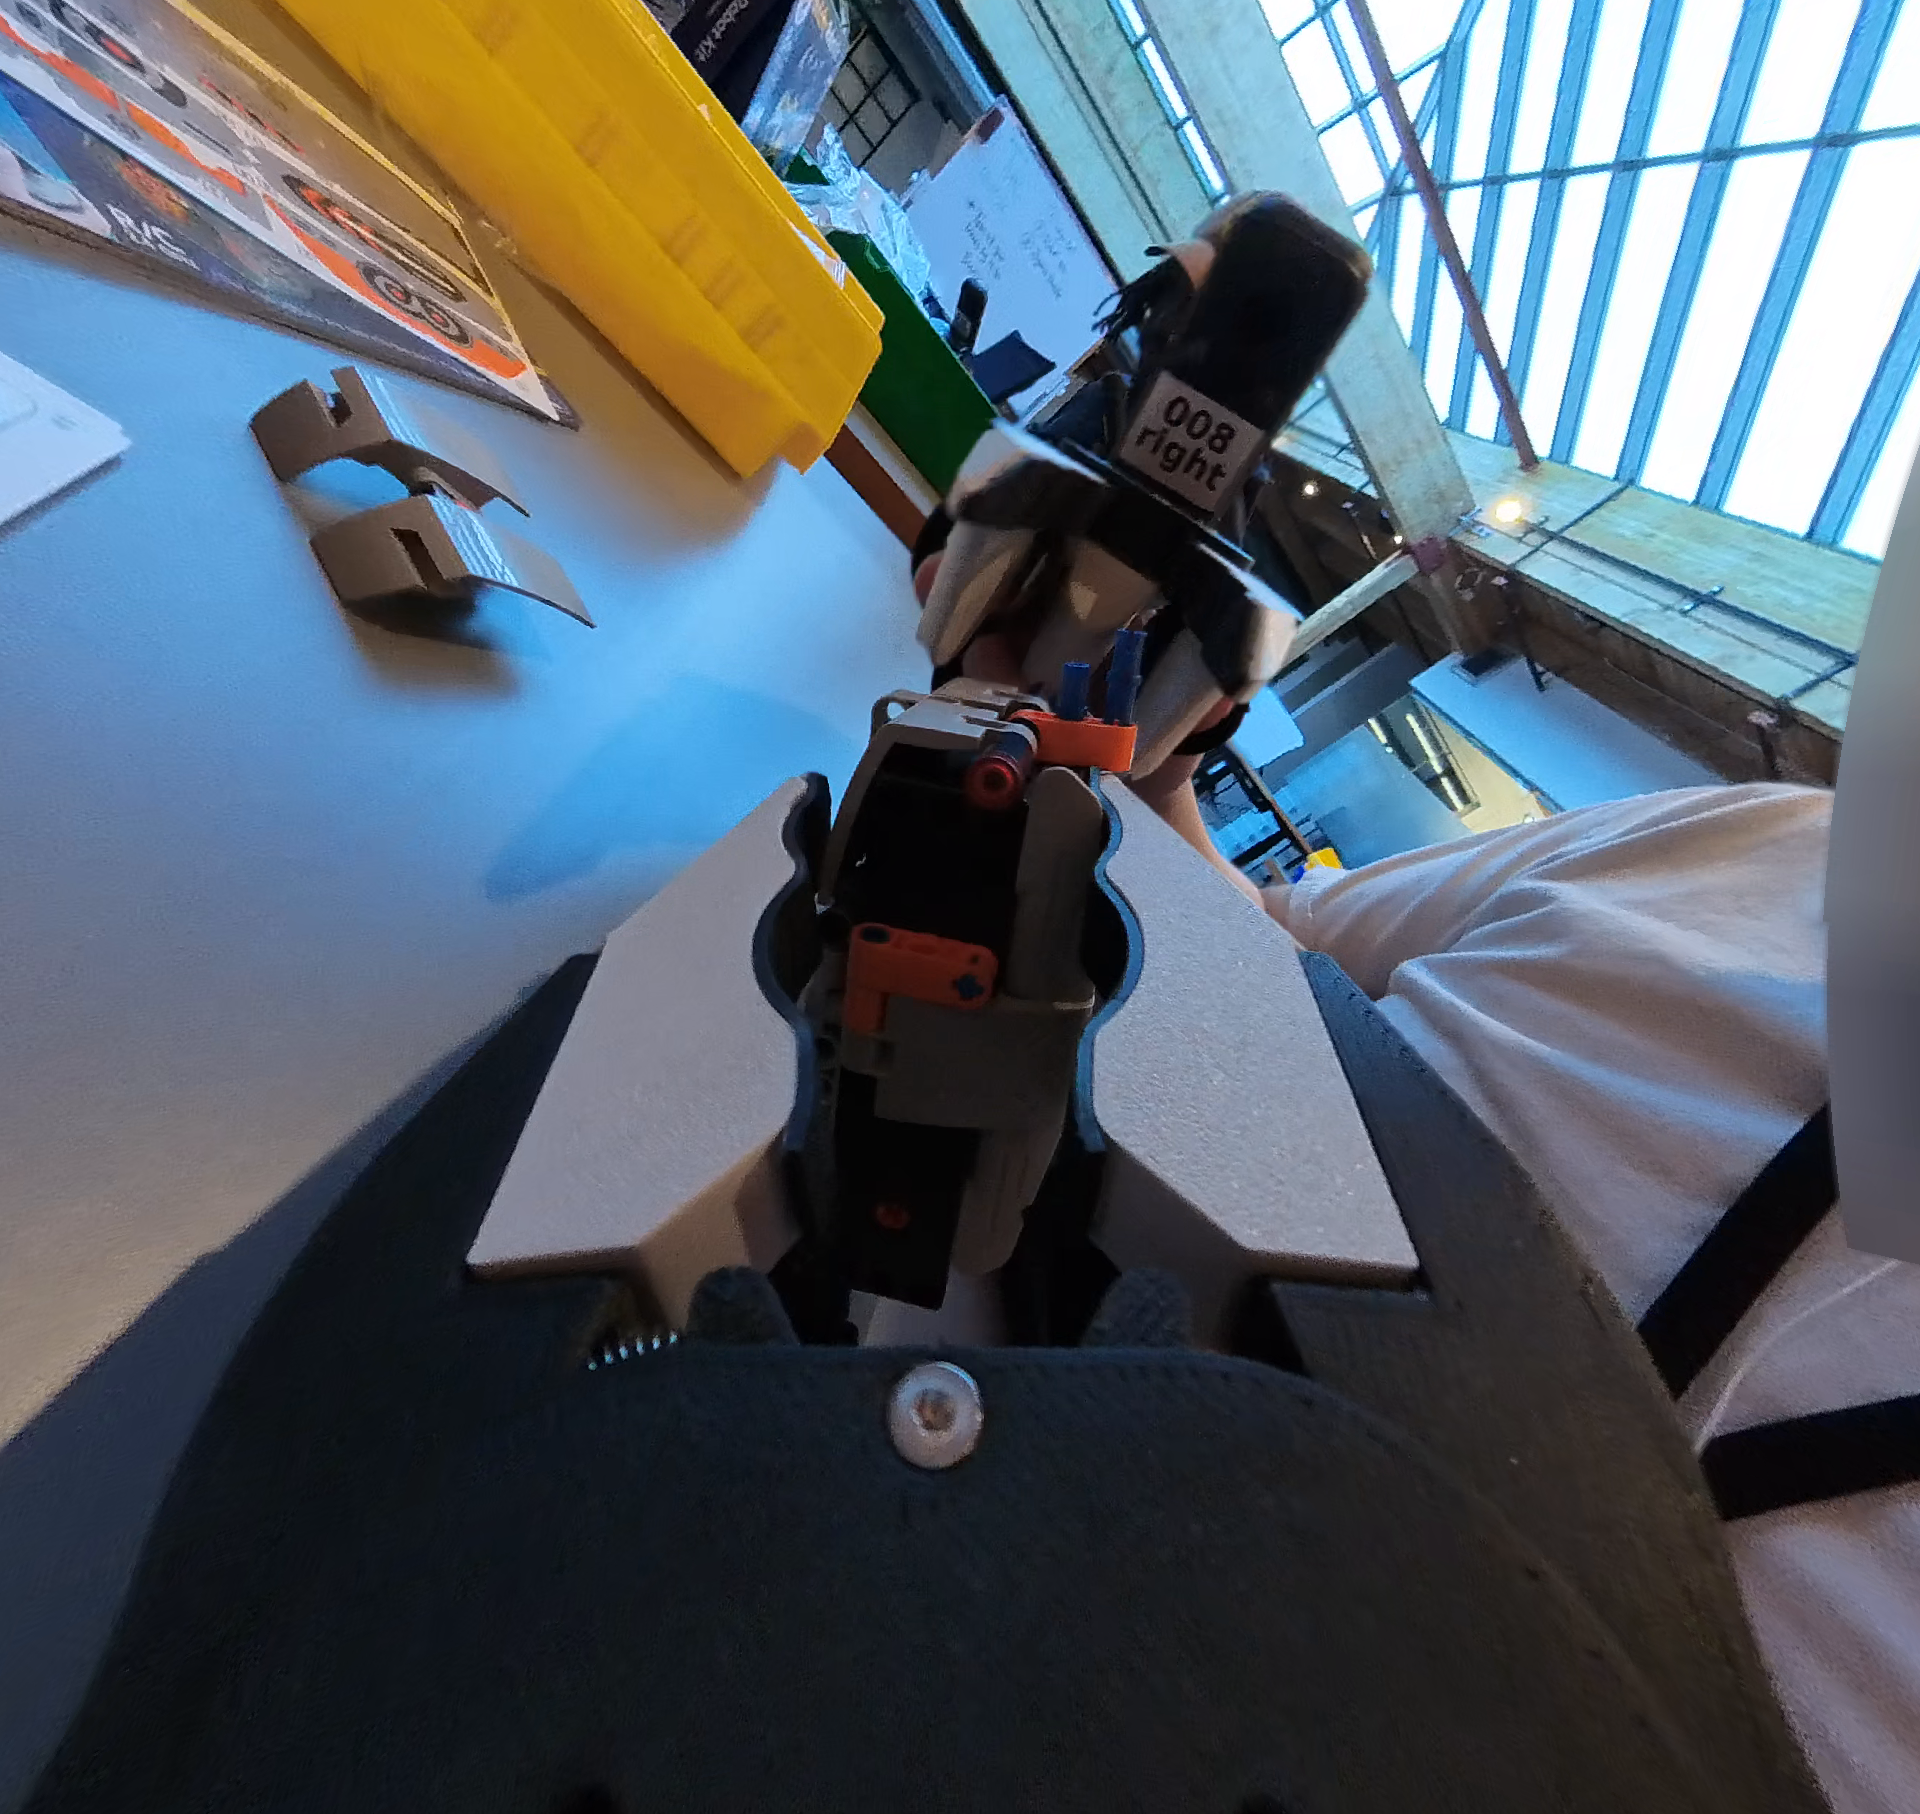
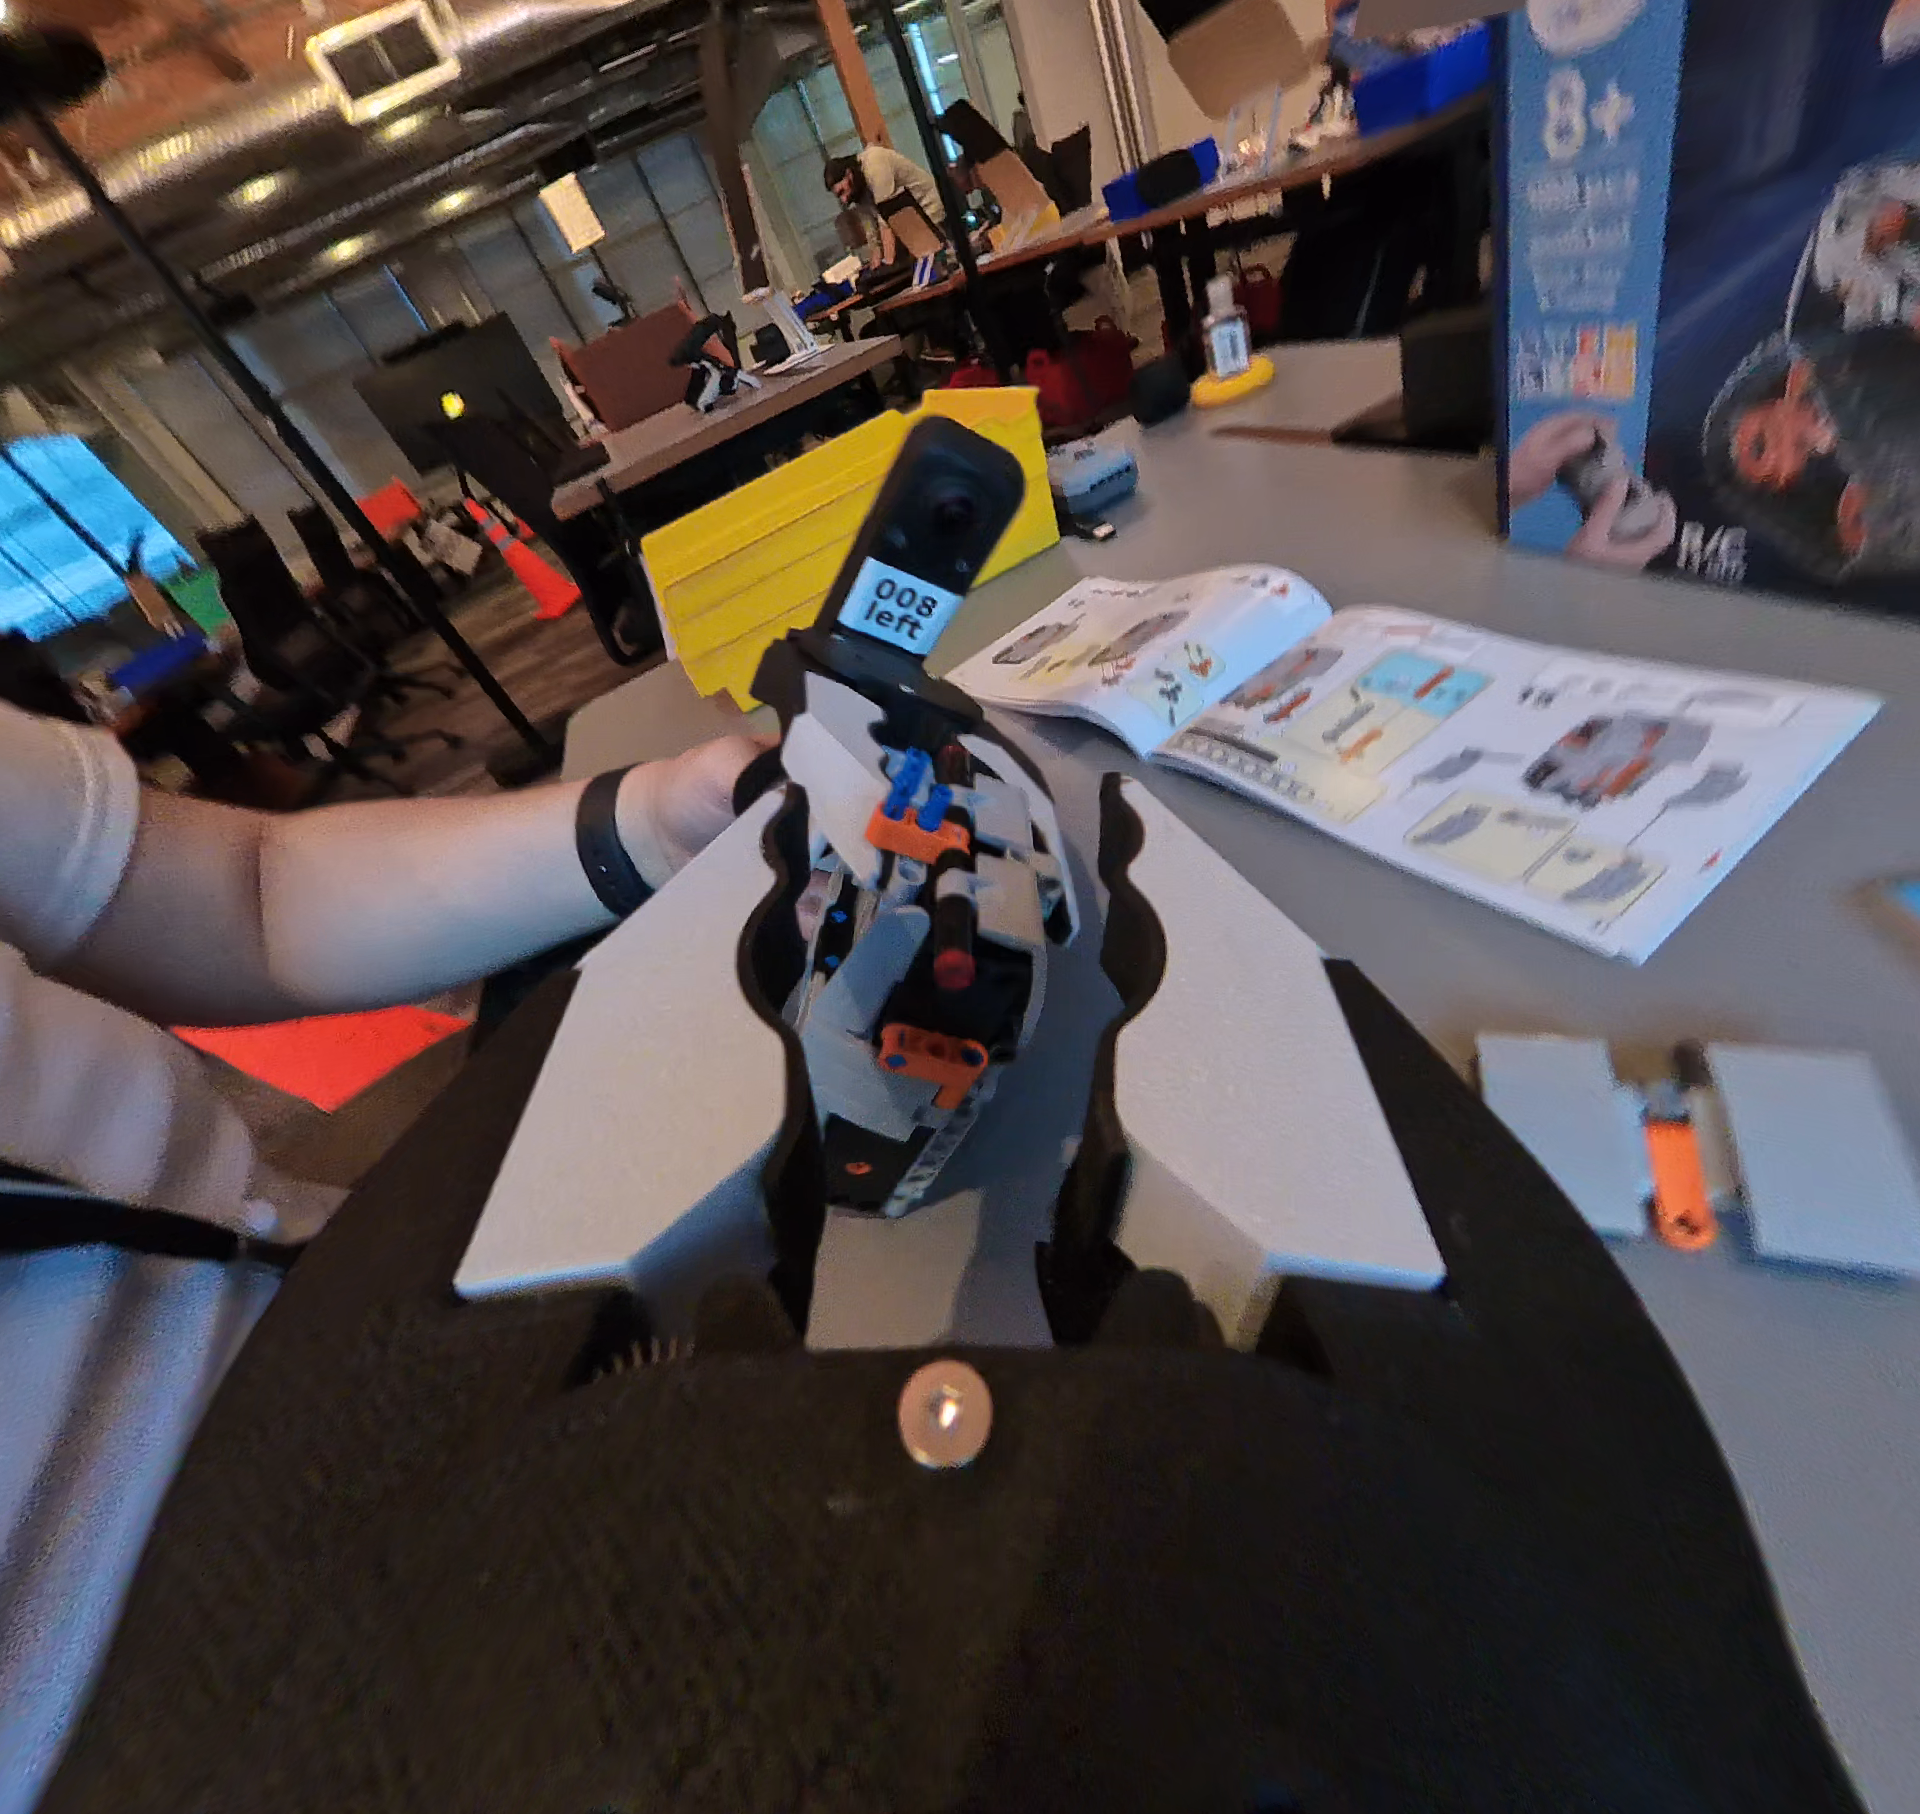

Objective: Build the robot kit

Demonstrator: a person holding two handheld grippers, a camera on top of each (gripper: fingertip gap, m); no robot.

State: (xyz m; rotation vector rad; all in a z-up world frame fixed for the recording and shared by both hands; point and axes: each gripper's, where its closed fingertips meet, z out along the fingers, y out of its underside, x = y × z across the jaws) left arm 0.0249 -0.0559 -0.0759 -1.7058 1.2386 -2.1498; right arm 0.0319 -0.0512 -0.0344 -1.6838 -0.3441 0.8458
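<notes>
Your left tool (image 1: 951, 933) and right tool (image 2: 935, 943) both clench the same brick model (image 1: 935, 1016) above the tabletop (image 1: 312, 829).

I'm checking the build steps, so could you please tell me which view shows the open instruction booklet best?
The right wrist view: the instruction booklet lies open on the table, both pages visible beyond the right gripper. The left wrist view shows only a white corner at its left edge, perhaps the booklet; I cannot tell.
</notes>
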